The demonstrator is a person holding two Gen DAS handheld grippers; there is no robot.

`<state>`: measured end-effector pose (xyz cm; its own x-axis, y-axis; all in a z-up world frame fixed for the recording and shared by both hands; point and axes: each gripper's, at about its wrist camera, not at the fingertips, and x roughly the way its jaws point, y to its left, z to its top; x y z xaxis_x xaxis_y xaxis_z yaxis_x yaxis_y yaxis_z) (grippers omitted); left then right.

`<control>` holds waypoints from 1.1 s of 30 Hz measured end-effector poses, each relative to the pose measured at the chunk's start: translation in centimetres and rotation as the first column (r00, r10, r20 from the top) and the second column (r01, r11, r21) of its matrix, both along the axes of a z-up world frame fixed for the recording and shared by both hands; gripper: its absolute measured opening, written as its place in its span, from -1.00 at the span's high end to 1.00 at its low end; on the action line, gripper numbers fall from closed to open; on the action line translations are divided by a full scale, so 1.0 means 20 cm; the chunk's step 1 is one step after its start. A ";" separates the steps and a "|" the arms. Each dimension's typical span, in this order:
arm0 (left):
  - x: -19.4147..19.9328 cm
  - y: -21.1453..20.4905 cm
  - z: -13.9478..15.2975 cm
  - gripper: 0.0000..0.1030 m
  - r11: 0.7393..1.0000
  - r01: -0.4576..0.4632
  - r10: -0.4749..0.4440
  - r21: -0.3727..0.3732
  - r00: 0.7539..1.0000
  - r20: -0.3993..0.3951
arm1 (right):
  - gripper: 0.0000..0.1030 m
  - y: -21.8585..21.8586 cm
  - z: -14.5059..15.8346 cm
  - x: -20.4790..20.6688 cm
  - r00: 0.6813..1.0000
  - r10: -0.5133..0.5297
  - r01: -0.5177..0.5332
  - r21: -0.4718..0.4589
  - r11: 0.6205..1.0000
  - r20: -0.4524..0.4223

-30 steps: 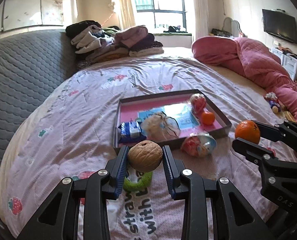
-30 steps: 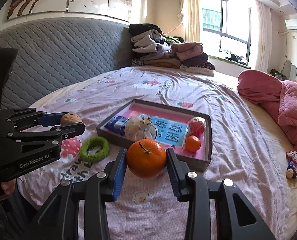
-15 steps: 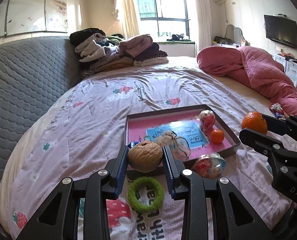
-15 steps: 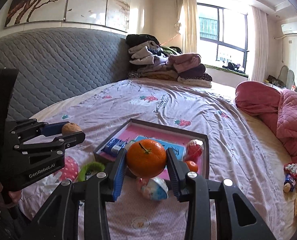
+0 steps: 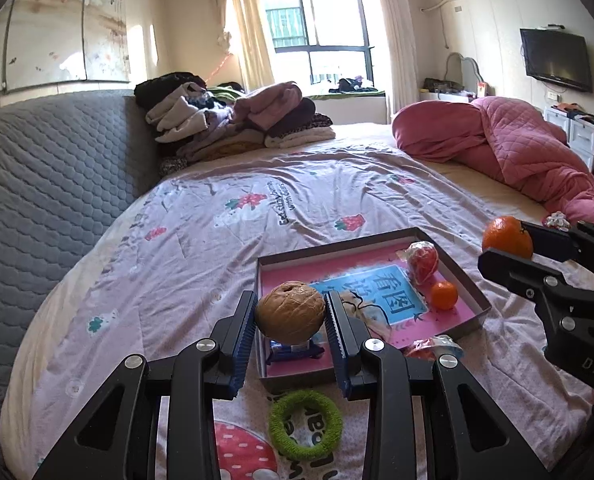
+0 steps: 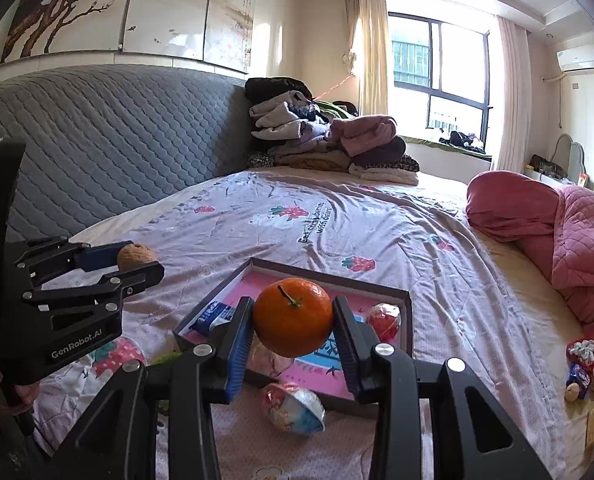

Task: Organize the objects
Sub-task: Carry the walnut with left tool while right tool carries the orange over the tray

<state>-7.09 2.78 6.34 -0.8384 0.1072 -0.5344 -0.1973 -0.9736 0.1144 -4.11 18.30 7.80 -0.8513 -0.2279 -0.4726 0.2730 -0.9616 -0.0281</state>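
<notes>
My left gripper [image 5: 290, 316] is shut on a brown walnut [image 5: 290, 312], held above the near left corner of a shallow box [image 5: 473, 296] with a pink floor. My right gripper [image 6: 293, 324] is shut on a large orange [image 6: 293, 322] above the same box [image 6: 329, 278]. Each gripper shows in the other's view: the right gripper [image 5: 513, 246] with its orange at the right, the left gripper [image 6: 137, 260] with its walnut at the left. Inside the box lie a small orange [image 5: 443, 294], a red wrapped ball [image 5: 423, 261], a blue packet [image 5: 293, 349] and a pale pouch.
A green fuzzy ring [image 5: 305, 424] and a foil-wrapped egg [image 6: 293, 408] lie on the bedspread just in front of the box. Folded clothes [image 5: 225, 120] are piled at the headboard. A pink quilt [image 5: 517, 148] is heaped at the right, with small toys [image 6: 581, 364] beside it.
Both grippers have risen and pulled back with their loads; the box and ring now sit lower and nearer in both views.
</notes>
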 end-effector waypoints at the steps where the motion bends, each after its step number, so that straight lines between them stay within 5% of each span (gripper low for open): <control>1: -0.01 0.00 -0.01 0.33 1.000 0.000 0.000 -0.002 1.000 0.001 | 0.23 0.00 0.00 -0.01 1.000 0.000 0.000 -0.003 1.000 0.000; 33: -0.41 0.08 -0.03 0.33 0.999 0.000 0.000 -0.046 1.000 -0.001 | 0.23 0.04 -0.04 -0.34 0.999 -0.053 0.053 0.020 0.998 0.010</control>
